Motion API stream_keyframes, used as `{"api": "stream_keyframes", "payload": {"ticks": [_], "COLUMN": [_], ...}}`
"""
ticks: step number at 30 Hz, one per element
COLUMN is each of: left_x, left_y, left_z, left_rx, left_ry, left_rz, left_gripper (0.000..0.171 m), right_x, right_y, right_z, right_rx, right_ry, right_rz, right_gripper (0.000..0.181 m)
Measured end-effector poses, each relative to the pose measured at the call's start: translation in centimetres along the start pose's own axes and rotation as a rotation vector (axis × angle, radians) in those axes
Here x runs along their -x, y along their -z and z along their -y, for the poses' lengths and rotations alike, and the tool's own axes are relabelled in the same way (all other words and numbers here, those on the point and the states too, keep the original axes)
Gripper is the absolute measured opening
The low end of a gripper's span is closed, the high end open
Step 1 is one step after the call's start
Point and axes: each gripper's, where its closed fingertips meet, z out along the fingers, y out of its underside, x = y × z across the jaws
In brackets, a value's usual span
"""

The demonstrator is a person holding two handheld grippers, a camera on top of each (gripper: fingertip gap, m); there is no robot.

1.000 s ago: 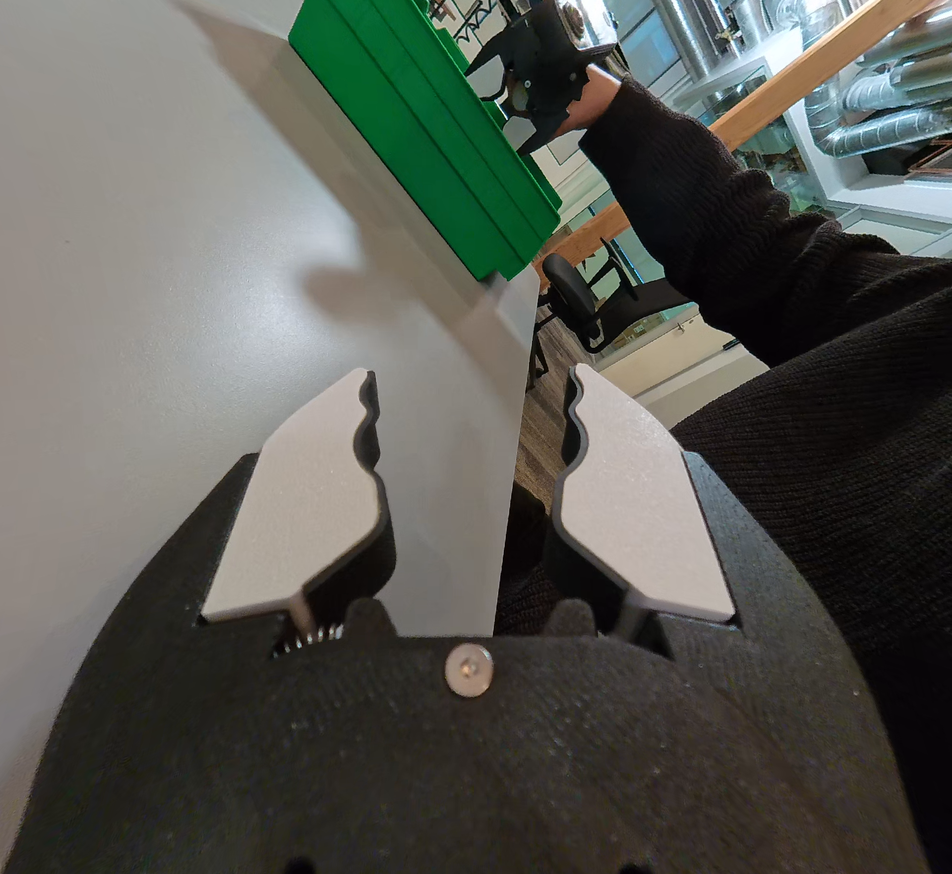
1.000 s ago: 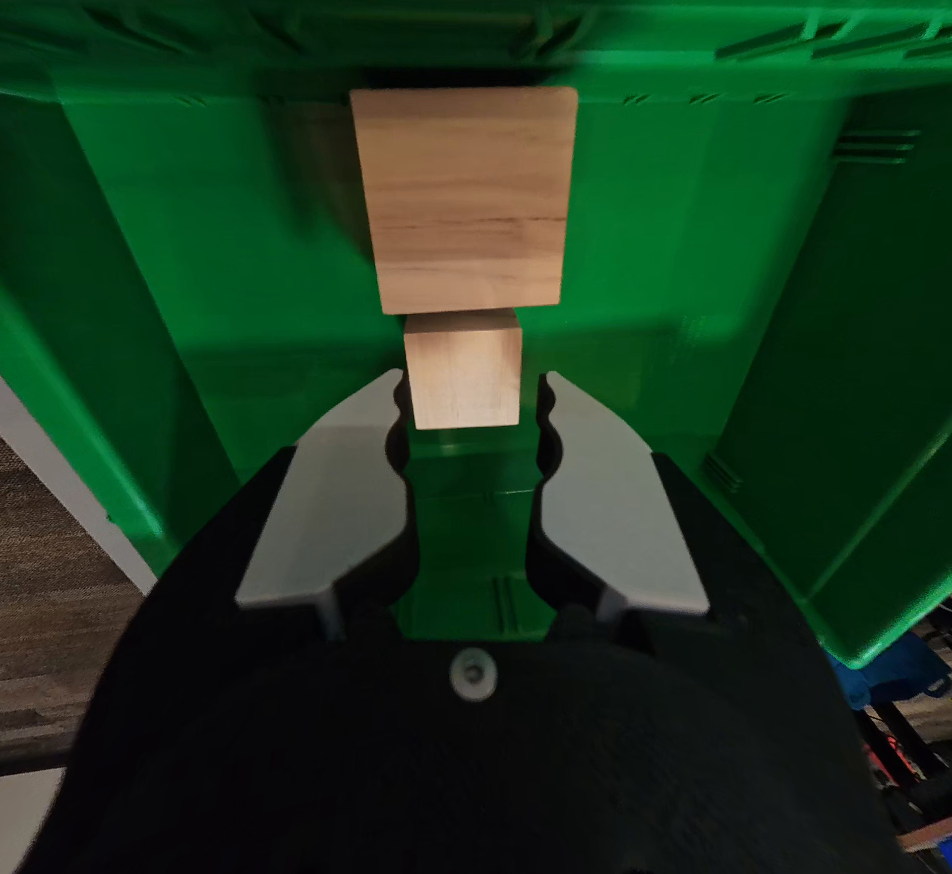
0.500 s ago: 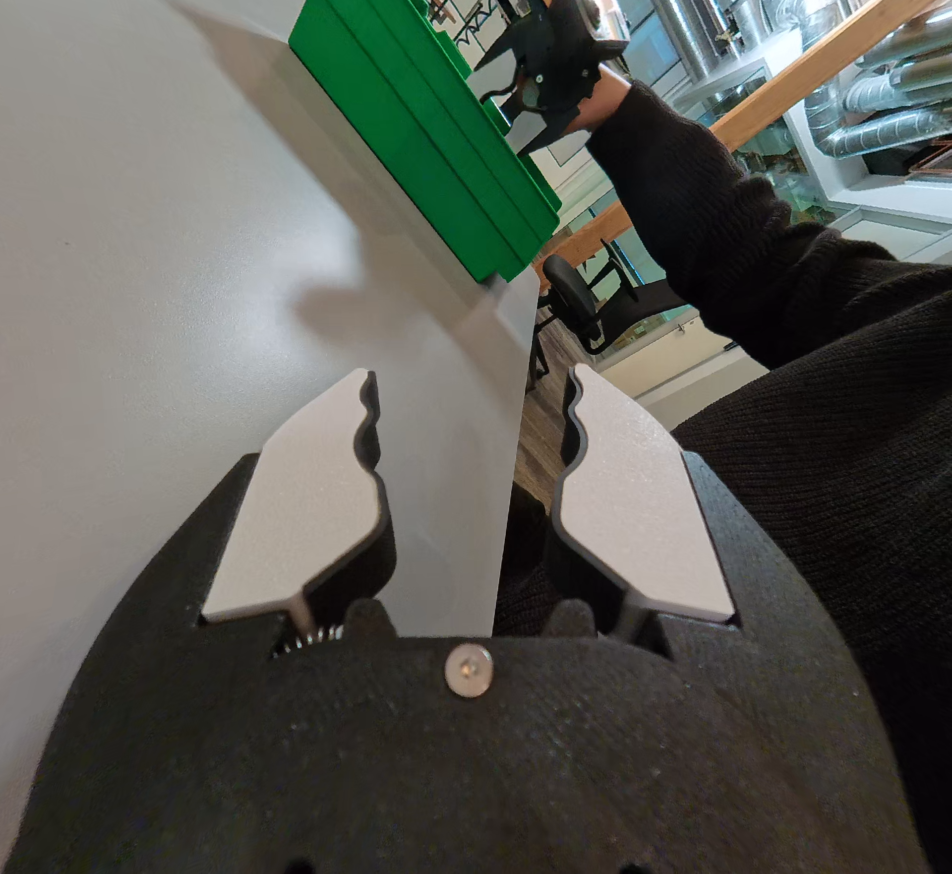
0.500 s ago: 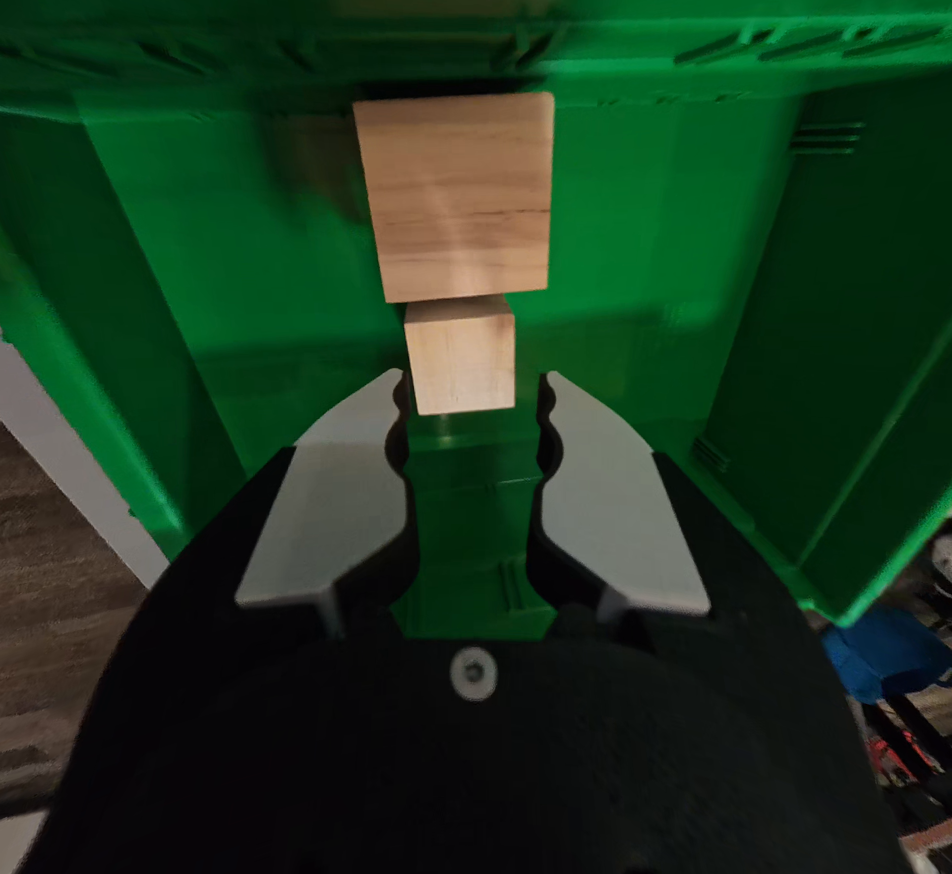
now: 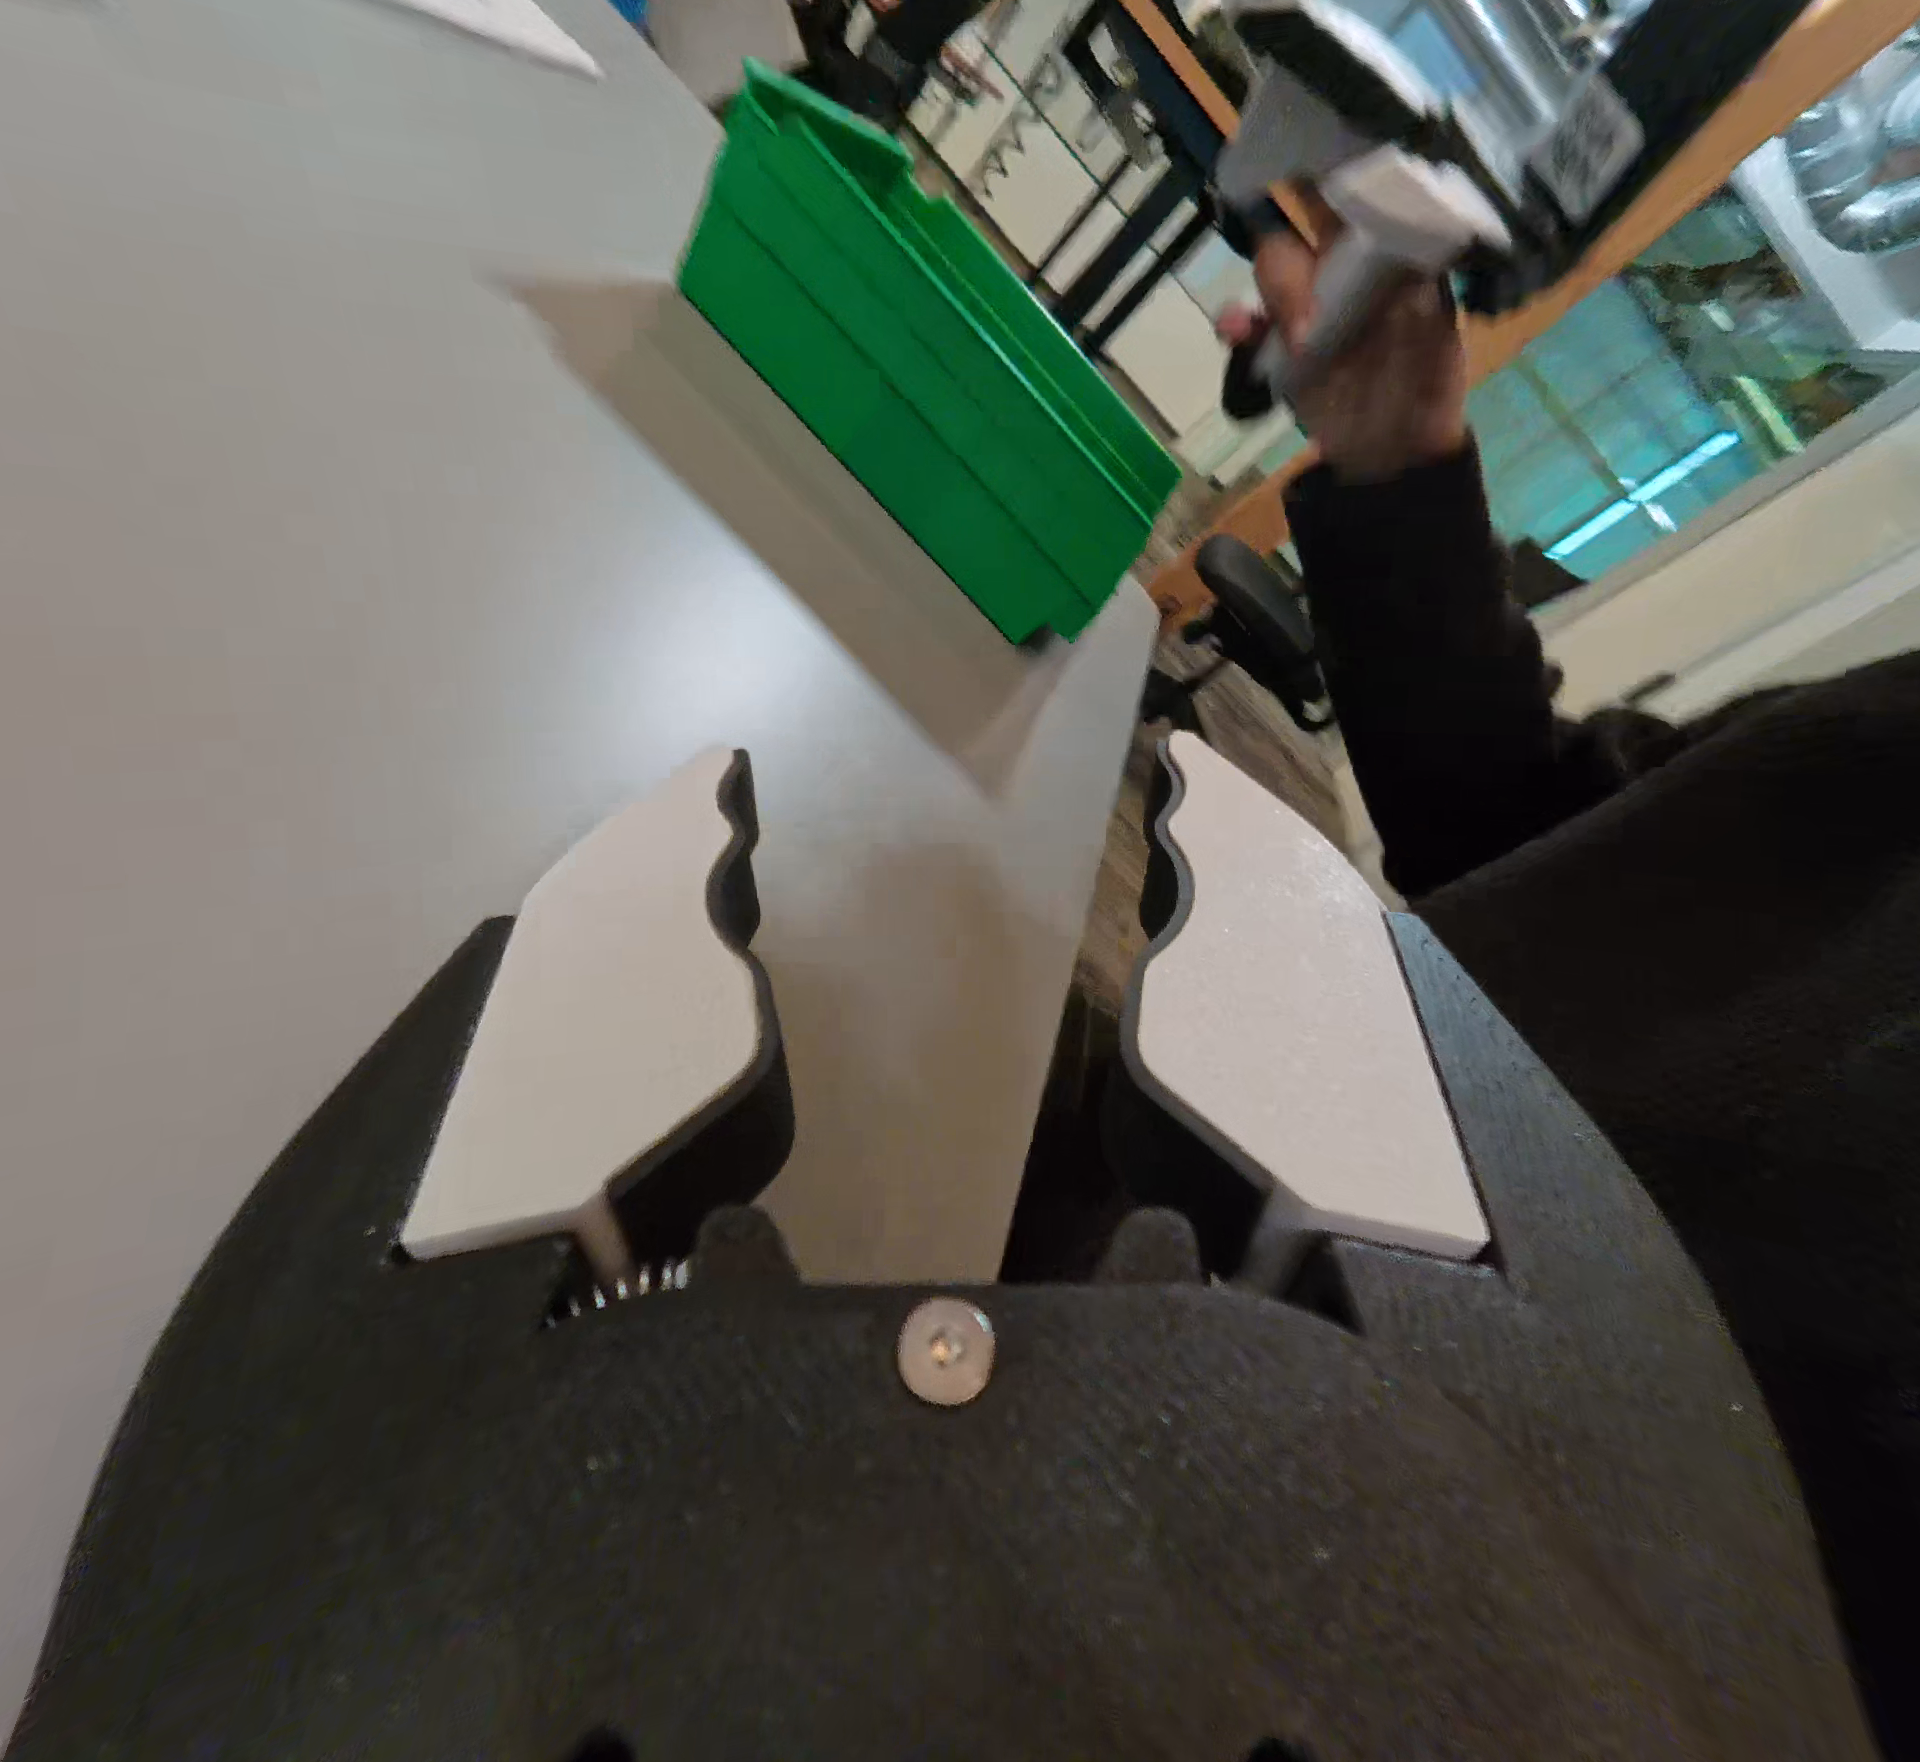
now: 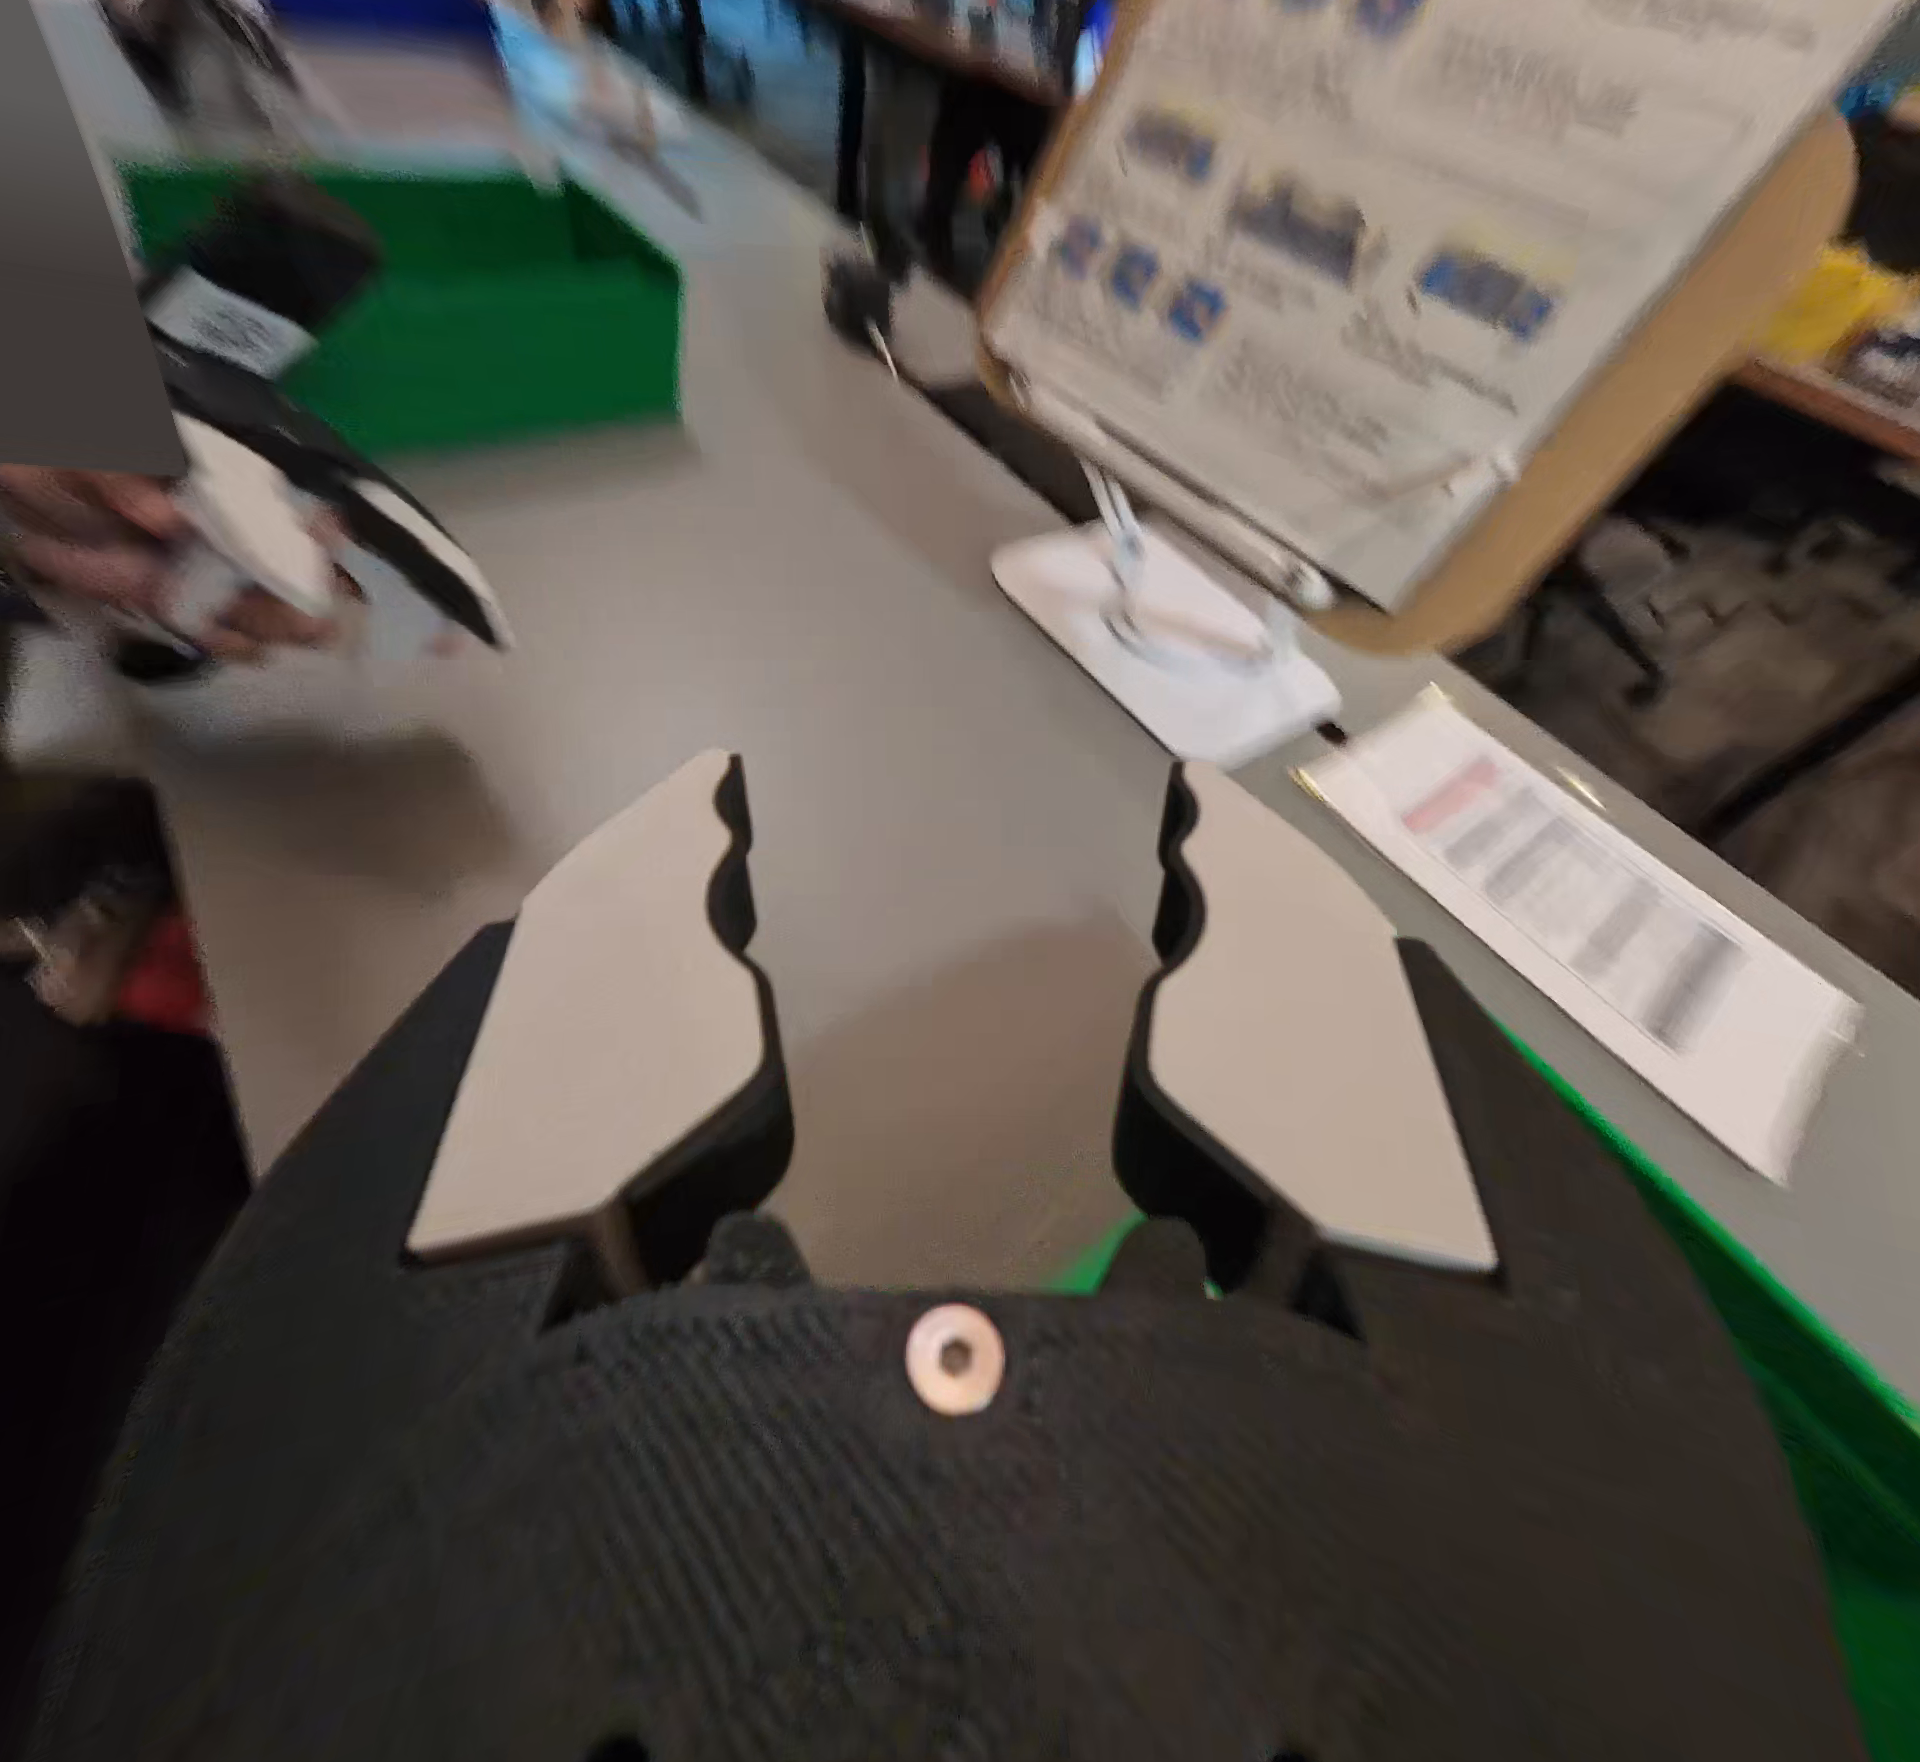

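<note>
left gripper [image 5: 951, 845] jaws spread, nothing between them, sitting low over the near edge of the grey table [image 5: 312, 517], with a green bin [image 5: 914, 382] farther along that edge and well apart from it. right gripper [image 6: 956, 845] also spread and empty, held above the tabletop [image 6: 831, 569] with a green bin edge [image 6: 1704, 1297] just under its right side; a second green bin [image 6: 488, 330] sits across the table. rest: a board with printed sheets on a white stand [image 6: 1403, 185] and a printed paper sheet [image 6: 1579, 933] along the far edge, both too blurred to make out, plus a black-sleeved arm [image 5: 1423, 663] holding the right gripper up beside the bin
</note>
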Motion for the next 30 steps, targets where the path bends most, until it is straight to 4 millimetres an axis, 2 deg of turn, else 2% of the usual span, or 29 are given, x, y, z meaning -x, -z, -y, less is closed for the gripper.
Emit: {"api": "stream_keyframes", "payload": {"ticks": [3, 5, 7, 8, 10, 11, 13, 15, 19, 21, 23, 27, 30], "left_x": [0.6, 0.8, 1.2, 1.7, 3.9, 5.4, 9.2, 13.0, 18.5, 20.2, 21.7, 23.9, 24.8], "left_y": [4.6, 8.8, 13.8, 16.6, 22.2, 24.8, 29.8, 34.0, 38.5, 39.3, 39.6, 40.3, 40.8], "left_z": [4.0, 6.0, 7.9, 8.9, 10.2, 10.1, 9.4, 8.5, 4.9, 3.2, 2.5, 2.3, 2.7], "left_rx": [-0.062, -0.051, -0.035, -0.034, 0.03, 0.118, 0.33, 0.529, 0.963, 1.134, 1.263, 1.441, 1.503], "left_ry": [-0.143, -0.238, -0.336, -0.398, -0.5, -0.524, -0.494, -0.463, -0.467, -0.448, -0.515, -0.665, -0.748], "left_rz": [0.17, 0.285, 0.418, 0.505, 0.675, 0.747, 0.885, 1.0, 1.047, 1.036, 1.027, 1.03, 1.034], "left_gripper": [0.075, 0.082, 0.083, 0.082, 0.076, 0.073, 0.07, 0.071, 0.066, 0.066, 0.065, 0.054, 0.045], "right_x": [6.6, 11.7, 17.3, 19.4, 22.7, 23.9, 25.3, 26.2, 26.7, 26.5, 26.2, 26.3, 26.5], "right_y": [-3.0, -5.5, -7.8, -8.8, -10.1, -10.4, -10.9, -11.4, -11.8, -12.0, -12.2, -12.4, -12.6], "right_z": [2.2, 2.2, 0.5, -0.7, -2.6, -3.2, -3.7, -4.0, -4.6, -4.8, -4.9, -5.2, -6.0], "right_rx": [-0.232, -0.287, -0.208, -0.144, -0.06, -0.028, -0.005, 0.009, 0.037, 0.047, 0.048, 0.054, 0.082], "right_ry": [-0.134, -0.243, -0.314, -0.338, -0.353, -0.335, -0.288, -0.277, -0.301, -0.296, -0.298, -0.345, -0.35], "right_rz": [0.106, 0.268, 0.496, 0.569, 0.665, 0.69, 0.705, 0.717, 0.729, 0.702, 0.683, 0.684, 0.689], "right_gripper": [0.073, 0.072, 0.077, 0.074, 0.074, 0.074, 0.073, 0.072, 0.07, 0.069, 0.068, 0.066, 0.064]}}
